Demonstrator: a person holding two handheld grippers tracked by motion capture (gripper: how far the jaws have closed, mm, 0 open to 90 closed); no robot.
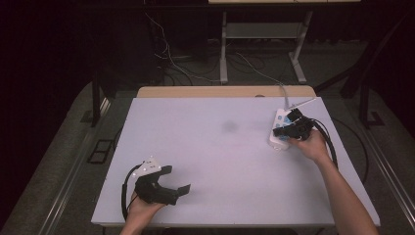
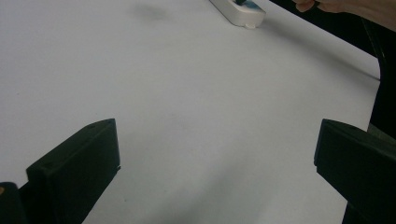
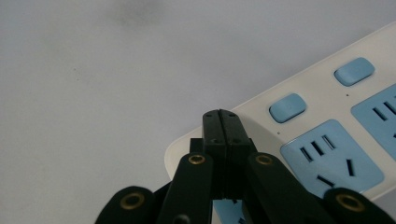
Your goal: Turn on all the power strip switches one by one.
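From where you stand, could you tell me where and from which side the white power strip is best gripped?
Probably across its narrow width near the free rounded end. The power strip lies flat on the table at the far right, long and slim, its cord leaving the far end. Come from above, one jaw down each long side. The right gripper sits over it shut; the left gripper is open, far off.

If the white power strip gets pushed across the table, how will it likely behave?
The power strip looks like a rigid, flat plastic bar, so it should probably slide rather than roll or tip. Its cord trails off the far edge and may drag or pivot it. The smooth table likely offers little grip.
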